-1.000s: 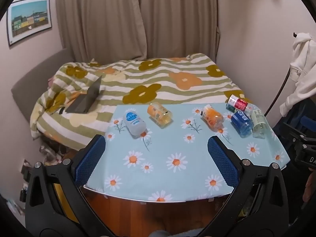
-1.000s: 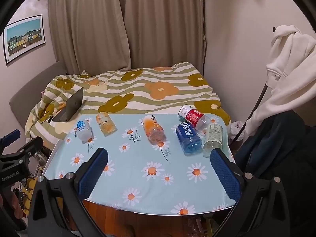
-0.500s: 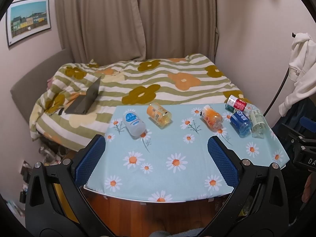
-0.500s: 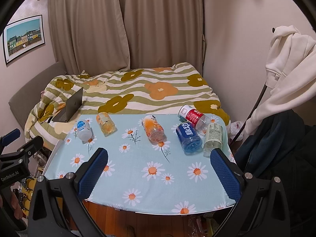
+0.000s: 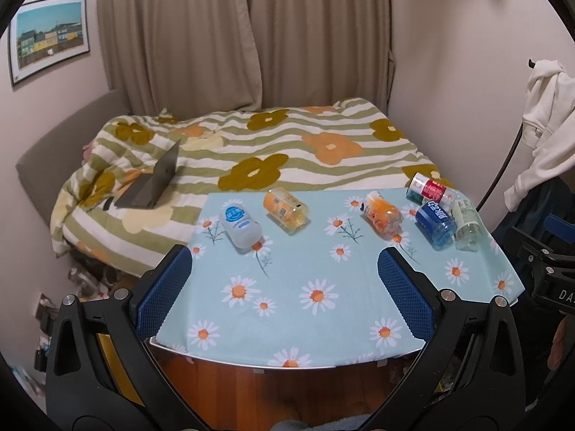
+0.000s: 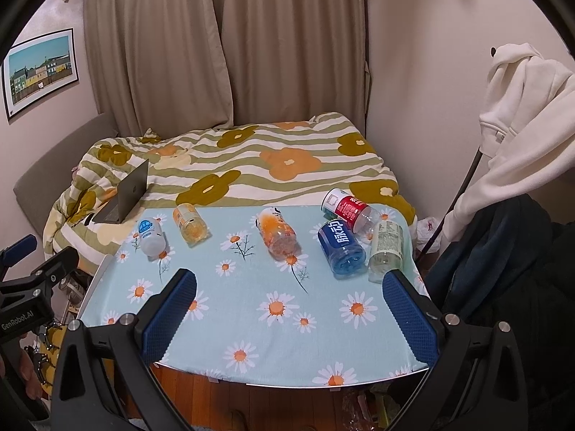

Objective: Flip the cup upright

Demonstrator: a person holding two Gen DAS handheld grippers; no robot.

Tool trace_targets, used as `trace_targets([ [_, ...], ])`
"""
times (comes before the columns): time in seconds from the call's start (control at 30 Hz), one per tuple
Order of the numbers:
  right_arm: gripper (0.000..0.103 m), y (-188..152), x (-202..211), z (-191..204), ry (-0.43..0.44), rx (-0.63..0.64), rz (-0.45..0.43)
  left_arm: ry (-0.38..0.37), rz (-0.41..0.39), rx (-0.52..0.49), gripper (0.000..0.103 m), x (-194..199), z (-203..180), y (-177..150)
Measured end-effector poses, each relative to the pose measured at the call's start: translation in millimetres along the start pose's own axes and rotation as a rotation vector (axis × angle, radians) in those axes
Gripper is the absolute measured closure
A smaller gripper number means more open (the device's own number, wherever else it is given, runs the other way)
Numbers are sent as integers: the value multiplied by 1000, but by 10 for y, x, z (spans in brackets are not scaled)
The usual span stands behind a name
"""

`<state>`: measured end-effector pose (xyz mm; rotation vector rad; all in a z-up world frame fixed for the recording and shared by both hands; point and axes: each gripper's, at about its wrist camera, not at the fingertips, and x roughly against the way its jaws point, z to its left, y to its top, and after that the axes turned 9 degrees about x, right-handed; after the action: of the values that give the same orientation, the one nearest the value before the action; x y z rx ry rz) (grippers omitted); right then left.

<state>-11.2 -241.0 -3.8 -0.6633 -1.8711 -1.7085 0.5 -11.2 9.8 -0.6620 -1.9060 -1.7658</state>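
Observation:
Several plastic cups lie on their sides along the far edge of the daisy-print table (image 5: 316,309). From left: a white one with a blue label (image 5: 240,225), a yellow-orange one (image 5: 286,210), an orange-print one (image 5: 381,214), a blue one (image 5: 435,222), a red-label one (image 5: 429,190) and a pale green one (image 5: 466,223). The right wrist view shows the same row: white (image 6: 151,236), yellow (image 6: 189,223), orange (image 6: 278,235), blue (image 6: 341,246), red (image 6: 348,210), green (image 6: 385,248). My left gripper (image 5: 284,276) and right gripper (image 6: 289,301) are open and empty, back over the near edge.
A bed with a striped flower duvet (image 5: 287,151) and an open laptop (image 5: 152,181) lies behind the table. A white hoodie (image 6: 521,115) and dark clothes (image 6: 503,269) hang at the right. Clutter sits on the floor at the left (image 5: 86,280).
Both views have drawn back and risen slightly, so the table looks a little smaller. No cup has moved. Both grippers stay open.

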Motion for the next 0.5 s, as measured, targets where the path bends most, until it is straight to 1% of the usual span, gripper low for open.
trace_targets([
  [0.5,0,-8,-2,-1,1,-2,-1,-7,-2,-2,0,-21,-47,-3],
])
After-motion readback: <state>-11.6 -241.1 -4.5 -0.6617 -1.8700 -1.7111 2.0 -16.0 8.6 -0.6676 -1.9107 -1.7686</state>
